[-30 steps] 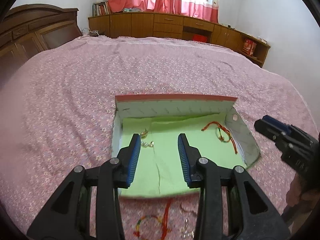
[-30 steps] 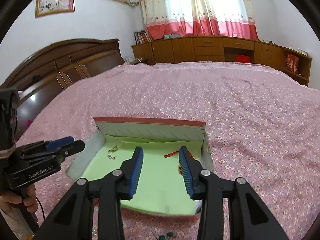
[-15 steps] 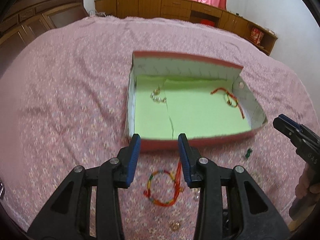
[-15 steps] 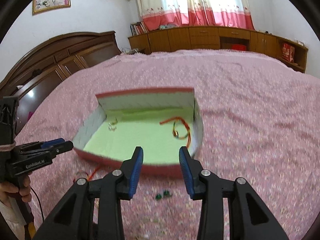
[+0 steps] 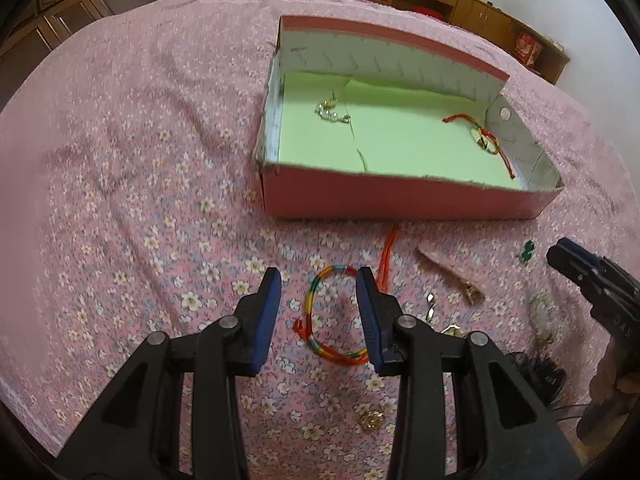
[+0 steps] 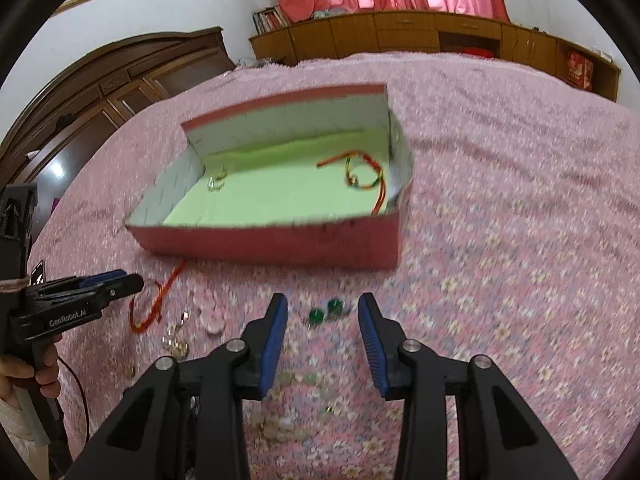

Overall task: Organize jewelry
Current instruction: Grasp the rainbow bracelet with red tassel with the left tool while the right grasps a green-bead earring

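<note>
Left wrist: left gripper [image 5: 316, 300] jaws apart w/ nothing in them, framing rainbow bracelet [image 5: 332, 316] on bedspread [image 5: 120, 200], just short of box [image 5: 400, 200]. Pick step; next likely lower & close.

Right wrist: right gripper [image 6: 322, 324] apart, empty, over green earrings [image 6: 325, 311]; needs fine pinch.

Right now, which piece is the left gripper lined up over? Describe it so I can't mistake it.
Start at the pink box with green lining on the flowered bedspread. On the bedspread in front of its near wall, between the open left gripper fingers, lies a woven cord bracelet. Unlike the metal pieces beside it, it is a rainbow-striped loop with red tails.
</note>
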`<state>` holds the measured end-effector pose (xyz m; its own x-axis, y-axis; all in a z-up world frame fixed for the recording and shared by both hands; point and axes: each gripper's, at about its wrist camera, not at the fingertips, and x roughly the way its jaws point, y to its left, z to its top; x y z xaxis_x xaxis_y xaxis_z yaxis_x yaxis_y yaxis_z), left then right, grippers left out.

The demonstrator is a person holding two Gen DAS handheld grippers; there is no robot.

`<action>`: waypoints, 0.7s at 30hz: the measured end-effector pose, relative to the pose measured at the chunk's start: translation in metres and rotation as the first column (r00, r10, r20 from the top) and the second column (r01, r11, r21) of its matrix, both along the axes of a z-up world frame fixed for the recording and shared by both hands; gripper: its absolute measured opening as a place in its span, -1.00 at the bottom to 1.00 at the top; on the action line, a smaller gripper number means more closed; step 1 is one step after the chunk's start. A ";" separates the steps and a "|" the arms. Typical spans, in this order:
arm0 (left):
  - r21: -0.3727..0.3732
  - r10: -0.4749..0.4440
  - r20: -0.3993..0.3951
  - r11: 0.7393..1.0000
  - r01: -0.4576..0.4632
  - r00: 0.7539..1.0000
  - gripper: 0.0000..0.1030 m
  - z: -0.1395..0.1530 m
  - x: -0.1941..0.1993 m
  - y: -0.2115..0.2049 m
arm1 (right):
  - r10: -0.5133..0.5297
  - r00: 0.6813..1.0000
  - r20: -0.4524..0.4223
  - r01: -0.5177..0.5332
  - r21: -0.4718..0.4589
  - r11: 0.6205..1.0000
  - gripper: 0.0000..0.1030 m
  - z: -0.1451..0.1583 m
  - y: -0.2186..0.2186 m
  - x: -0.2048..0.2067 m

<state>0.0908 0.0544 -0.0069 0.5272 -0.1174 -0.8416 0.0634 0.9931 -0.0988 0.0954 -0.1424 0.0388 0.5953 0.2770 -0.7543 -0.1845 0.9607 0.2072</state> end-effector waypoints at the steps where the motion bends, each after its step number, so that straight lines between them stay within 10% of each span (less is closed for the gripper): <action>1: -0.001 0.001 -0.002 1.000 -0.001 1.000 -0.41 -0.002 0.000 0.000 | 0.002 1.000 -0.011 -0.002 0.008 1.000 -0.24 -0.003 0.002 -0.001; 21: -0.019 -0.034 -0.011 0.999 0.033 0.999 -0.64 -0.030 0.001 -0.007 | -0.026 0.996 -0.082 0.032 0.071 0.997 -0.56 -0.029 0.011 0.017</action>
<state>0.0920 0.0469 -0.0365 0.5133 -0.1508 -0.8449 0.0954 0.9884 -0.1184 0.1128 -0.1313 0.0094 0.5414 0.3164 -0.7789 -0.1368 0.9473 0.2896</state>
